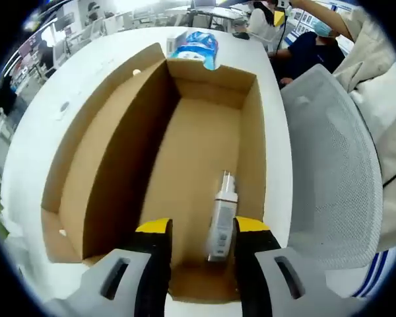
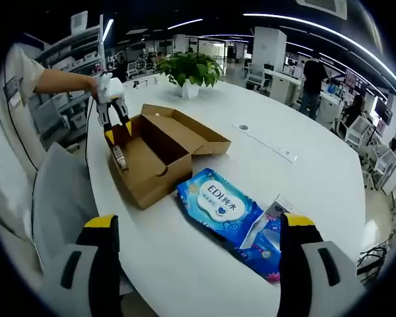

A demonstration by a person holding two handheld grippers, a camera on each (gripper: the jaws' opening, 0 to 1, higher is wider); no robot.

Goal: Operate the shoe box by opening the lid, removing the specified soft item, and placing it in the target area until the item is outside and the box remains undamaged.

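The cardboard shoe box (image 1: pixel 119 152) stands open on the white table, its lid folded out to the left. A white plug-like item (image 1: pixel 222 218) lies on the box floor near the close end wall. My left gripper (image 1: pixel 202 231) is open, reaching down into the box with the item between its jaws, close to the right one. In the right gripper view the box (image 2: pixel 155 188) sits at the table's left, with the left gripper (image 2: pixel 115 135) dipped into it. A blue soft pack (image 2: pixel 218 205) lies beside the box. My right gripper (image 2: pixel 199 224) hangs wide open above the pack.
A second blue pack (image 2: pixel 267 241) lies partly under the first, which also shows past the box's far end (image 1: pixel 197 46). A grey mesh chair (image 1: pixel 330 165) stands close to the table edge. A potted plant (image 2: pixel 191 69) and a white power strip (image 2: pixel 264 142) sit farther along the table.
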